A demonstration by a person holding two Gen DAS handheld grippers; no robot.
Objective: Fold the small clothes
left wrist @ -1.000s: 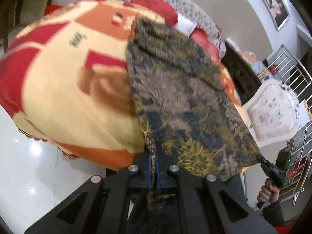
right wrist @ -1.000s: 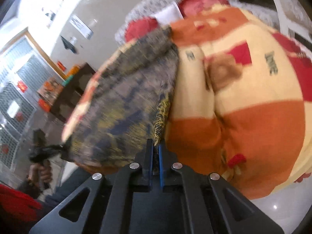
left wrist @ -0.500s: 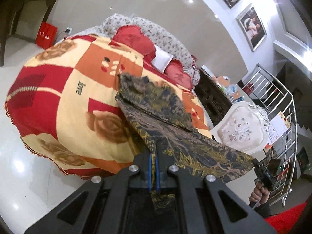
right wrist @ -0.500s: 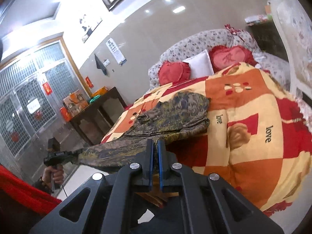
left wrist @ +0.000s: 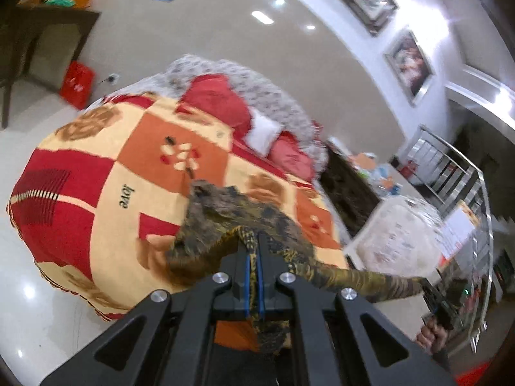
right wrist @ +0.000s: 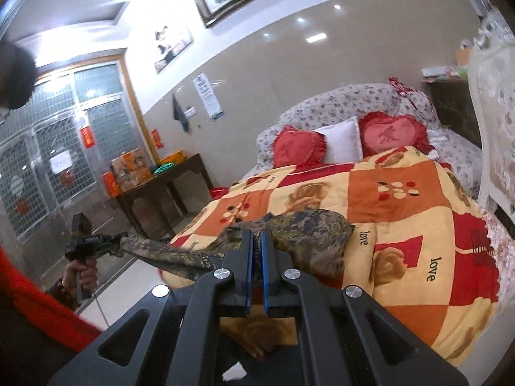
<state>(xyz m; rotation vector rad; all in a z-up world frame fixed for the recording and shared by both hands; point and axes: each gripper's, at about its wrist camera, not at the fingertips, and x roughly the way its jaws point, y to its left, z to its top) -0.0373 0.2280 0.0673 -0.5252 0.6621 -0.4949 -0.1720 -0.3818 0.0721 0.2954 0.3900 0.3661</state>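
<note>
Olive patterned garment (left wrist: 225, 225) stretches taut between left tool (left wrist: 255, 251) and right tool (right wrist: 256, 244), both pinching its edge.

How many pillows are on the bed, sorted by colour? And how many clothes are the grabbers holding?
Red heart pillows: 2
White pillows: 1
Patterned garment: 1, stretched between the left gripper and the right gripper
Total: 4
</note>
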